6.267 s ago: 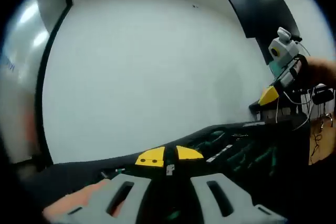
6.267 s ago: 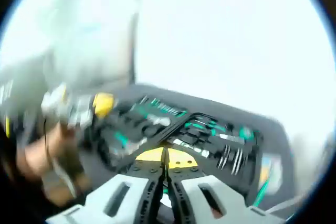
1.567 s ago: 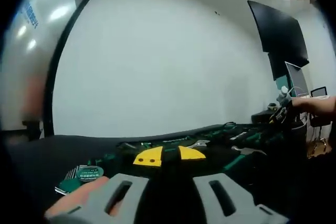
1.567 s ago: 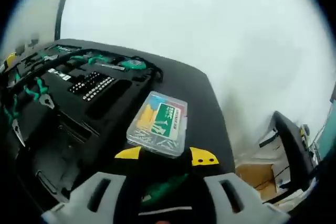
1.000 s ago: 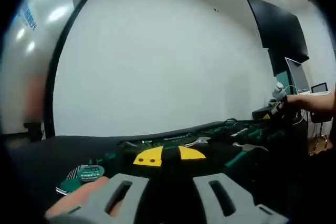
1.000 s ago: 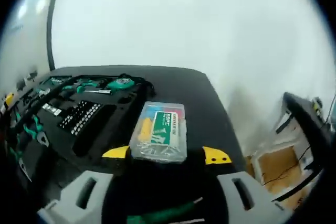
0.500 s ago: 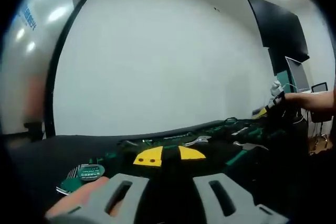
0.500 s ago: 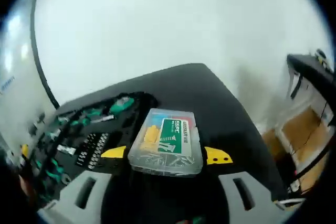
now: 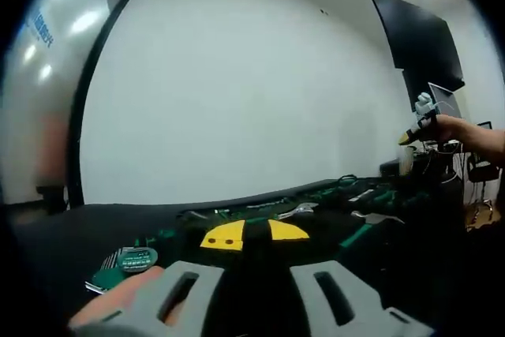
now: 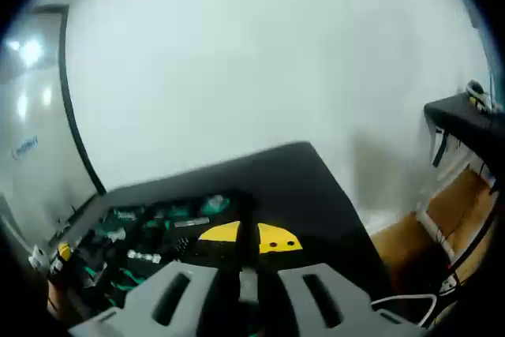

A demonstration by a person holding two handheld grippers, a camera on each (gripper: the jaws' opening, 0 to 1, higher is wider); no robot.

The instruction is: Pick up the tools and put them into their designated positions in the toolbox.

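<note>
Left tool (image 9: 254, 234): low over the black desk (image 9: 55, 234), yellow tips close together with just a thin dark gap between them, nothing pinched in there as far as I can see. Not touching any of the tools.

Right tool (image 10: 248, 236): yellow tips pushed right together, only a dark seam between, and no object visible in them. It's up above the desk (image 10: 316, 179), pointing across it at the white wall (image 10: 260, 53). From the left gripper view you can spot it far off on the right, lifted up in a hand (image 9: 451, 128).

Toolbox (image 10: 150, 230): open on the desk, below and left of the right tool's tips, with green-handled tools sitting in their black slots. Too blurry to name each one.

Loose tools: in the left gripper view a silver wrench (image 9: 293, 211) lies just past the left tool's tips, more green-handled bits further right.

Green card pack (image 9: 126, 262): flat on the desk, left of the left tool.

Background: dark monitor (image 9: 418, 45) on the wall, top right.
</note>
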